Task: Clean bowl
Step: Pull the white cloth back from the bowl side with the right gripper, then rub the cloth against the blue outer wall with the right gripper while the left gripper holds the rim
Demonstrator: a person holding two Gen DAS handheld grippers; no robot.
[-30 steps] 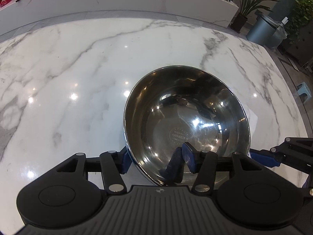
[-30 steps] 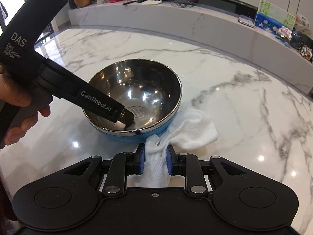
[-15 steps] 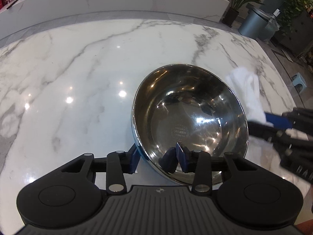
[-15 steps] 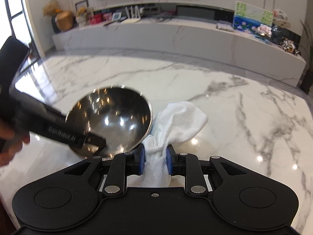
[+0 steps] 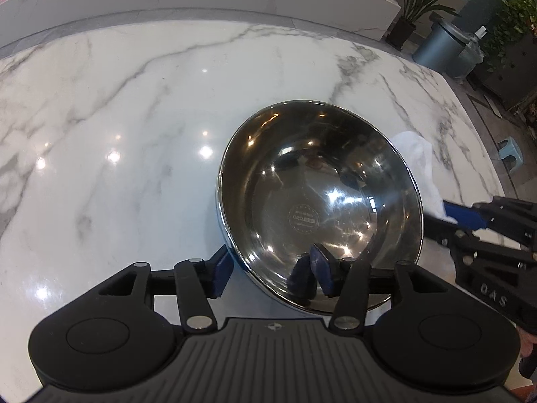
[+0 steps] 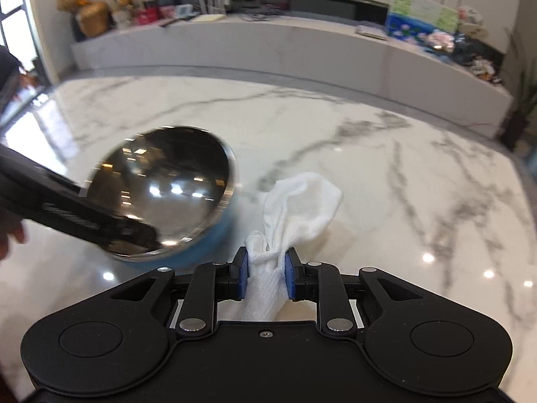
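Observation:
The steel bowl (image 5: pixel 319 184) with a blue outside stands on the marble table (image 5: pixel 117 117). My left gripper (image 5: pixel 270 268) straddles its near rim, one pad outside the wall and one inside. Its jaws are opening and the pads stand apart from the wall. In the right wrist view the bowl (image 6: pixel 161 181) is blurred at the left, with the left gripper (image 6: pixel 100 225) reaching over its near rim. My right gripper (image 6: pixel 267 268) pinches a bunched white cloth (image 6: pixel 302 201) just right of the bowl while its jaws are opening. From the left wrist, cloth (image 5: pixel 416 147) and right gripper (image 5: pixel 463 218) show behind the bowl's right rim.
A long marble counter (image 6: pixel 302 50) with boxes, pictures and ornaments runs along the far side of the table. A potted plant (image 5: pixel 412 10), a grey bin (image 5: pixel 443 47) and a small blue stool (image 5: pixel 511 151) stand on the floor past the table's right edge.
The right gripper has carried the cloth out from against the bowl's near side to its right. The left jaws narrowed on the rim, then widened again.

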